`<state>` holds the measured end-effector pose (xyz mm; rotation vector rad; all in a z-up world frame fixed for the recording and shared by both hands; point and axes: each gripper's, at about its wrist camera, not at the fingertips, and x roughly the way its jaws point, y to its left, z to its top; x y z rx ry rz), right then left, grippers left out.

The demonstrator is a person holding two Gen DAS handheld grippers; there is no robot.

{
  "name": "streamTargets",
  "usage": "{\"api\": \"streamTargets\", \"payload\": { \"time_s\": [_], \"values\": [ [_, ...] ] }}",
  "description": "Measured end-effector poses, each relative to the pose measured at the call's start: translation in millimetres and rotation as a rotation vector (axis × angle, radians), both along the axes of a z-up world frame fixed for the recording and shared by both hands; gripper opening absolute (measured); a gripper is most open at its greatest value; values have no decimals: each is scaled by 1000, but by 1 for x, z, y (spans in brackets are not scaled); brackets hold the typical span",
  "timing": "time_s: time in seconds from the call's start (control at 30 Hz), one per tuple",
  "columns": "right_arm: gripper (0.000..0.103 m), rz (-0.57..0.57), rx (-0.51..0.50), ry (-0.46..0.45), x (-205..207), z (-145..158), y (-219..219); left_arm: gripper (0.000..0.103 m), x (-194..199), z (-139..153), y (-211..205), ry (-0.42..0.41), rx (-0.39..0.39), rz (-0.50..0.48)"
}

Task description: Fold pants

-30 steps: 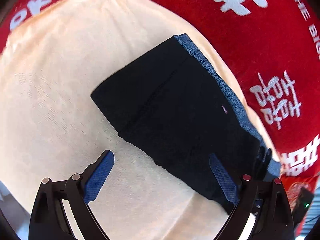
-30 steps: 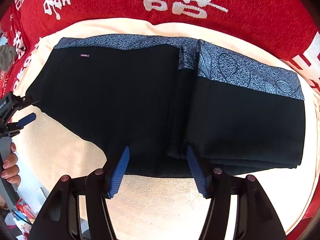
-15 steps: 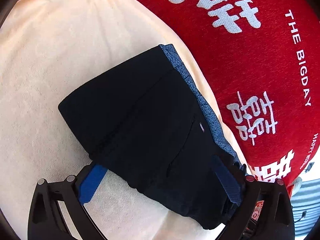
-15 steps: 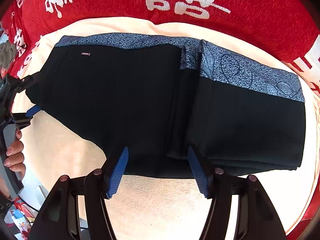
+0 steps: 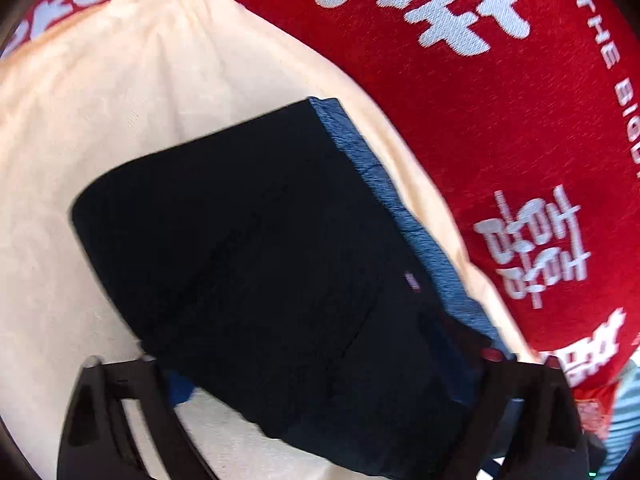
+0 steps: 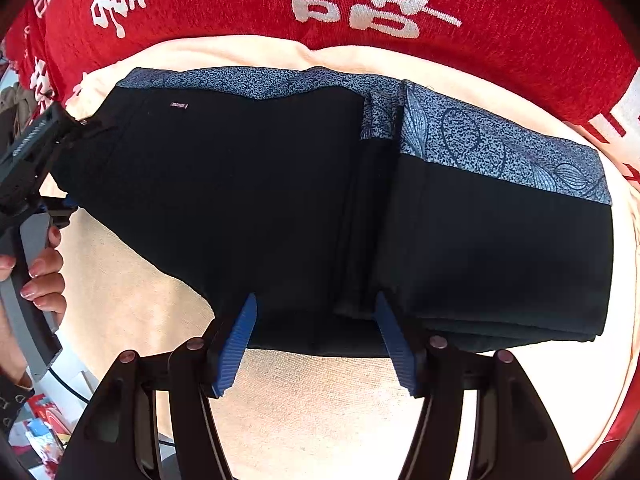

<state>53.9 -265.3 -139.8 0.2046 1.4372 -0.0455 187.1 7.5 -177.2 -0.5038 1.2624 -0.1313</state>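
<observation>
Black fabric with a blue patterned band along its far edge, the pants [image 6: 280,200] lie partly folded on a cream towel [image 6: 320,400], which is spread over a red cloth with white lettering [image 6: 500,20]. The right part of the pants is a thicker folded stack; the left part lies flatter and tapers toward the left end.

The right tongs [image 6: 316,344] point down at the near edge of the pants, their blue pads spread apart on either side of the fold line, with the near hem between them; the pads do not press on the cloth.

The left tongs [image 5: 320,364] are at the left end of the pants, and their jaws have just been closing with that end between them. The picture there is blurred, so I cannot tell whether the pads already pinch the fabric. In the right wrist view a hand [image 6: 40,276] holds the left tool's grey handle at the far left.
</observation>
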Motion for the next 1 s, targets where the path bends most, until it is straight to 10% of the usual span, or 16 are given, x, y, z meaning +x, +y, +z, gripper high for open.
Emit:
{"api": "streamTargets", "payload": {
  "time_s": [0.07, 0.17, 0.47, 0.67, 1.0],
  "values": [
    [67, 6, 9, 10, 3, 7, -1, 45, 1, 2, -3, 1, 92, -22],
    [67, -14, 59, -18, 13, 28, -8, 39, 2, 7, -3, -17, 102, -82],
    [79, 70, 268, -8, 117, 75, 25, 38, -27, 37, -50, -248, 429, -377],
    [82, 265, 342, 142, 204, 61, 120, 38, -24, 32, -51, -247, 443, -399],
    [83, 560, 164, 406, 254, 2, 258, 38, -31, 29, -57, -280, 495, -407]
  ]
}}
